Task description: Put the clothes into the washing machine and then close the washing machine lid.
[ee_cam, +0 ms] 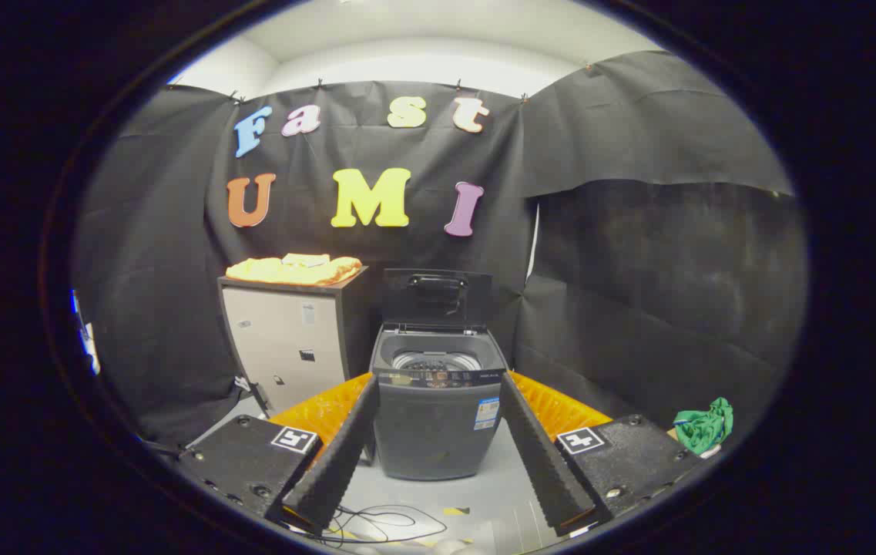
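Note:
A dark grey top-loading washing machine (438, 420) stands on the floor straight ahead, beyond my fingers. Its lid (438, 299) is raised upright at the back, and the drum (436, 360) shows inside. An orange-yellow garment (293, 270) lies folded on top of a cabinet (287, 347) just left of the machine. A green cloth (706, 424) lies low to the right, beside my right finger's mount. My gripper (438, 493) is open, its two black ridged fingers (337, 455) spread wide either side of the machine, with nothing between them.
Black cloth walls close the booth behind and to the right. Loose black cables (380, 524) lie on the grey floor just ahead of the fingers. An orange surface (561, 408) shows low on both sides of the machine.

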The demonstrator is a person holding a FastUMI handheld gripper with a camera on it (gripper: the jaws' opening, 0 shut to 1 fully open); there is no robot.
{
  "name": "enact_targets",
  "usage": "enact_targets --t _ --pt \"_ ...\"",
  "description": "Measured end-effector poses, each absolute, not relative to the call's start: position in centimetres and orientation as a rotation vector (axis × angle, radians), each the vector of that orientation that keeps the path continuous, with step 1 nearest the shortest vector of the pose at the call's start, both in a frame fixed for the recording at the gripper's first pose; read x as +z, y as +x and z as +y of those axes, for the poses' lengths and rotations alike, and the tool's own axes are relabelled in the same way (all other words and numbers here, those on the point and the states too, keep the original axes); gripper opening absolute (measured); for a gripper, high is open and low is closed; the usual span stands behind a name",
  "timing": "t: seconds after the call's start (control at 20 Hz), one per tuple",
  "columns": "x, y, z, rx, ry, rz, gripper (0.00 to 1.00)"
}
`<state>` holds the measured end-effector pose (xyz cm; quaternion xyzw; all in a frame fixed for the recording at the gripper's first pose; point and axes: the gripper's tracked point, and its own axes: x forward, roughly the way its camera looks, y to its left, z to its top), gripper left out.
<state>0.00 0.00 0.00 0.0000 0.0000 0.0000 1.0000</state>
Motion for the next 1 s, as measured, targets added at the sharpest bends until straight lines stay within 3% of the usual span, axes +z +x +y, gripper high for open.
enact_targets --t 1.0 --pt "0.9 0.3 1.9 0.000 0.021 -0.005 0.98"
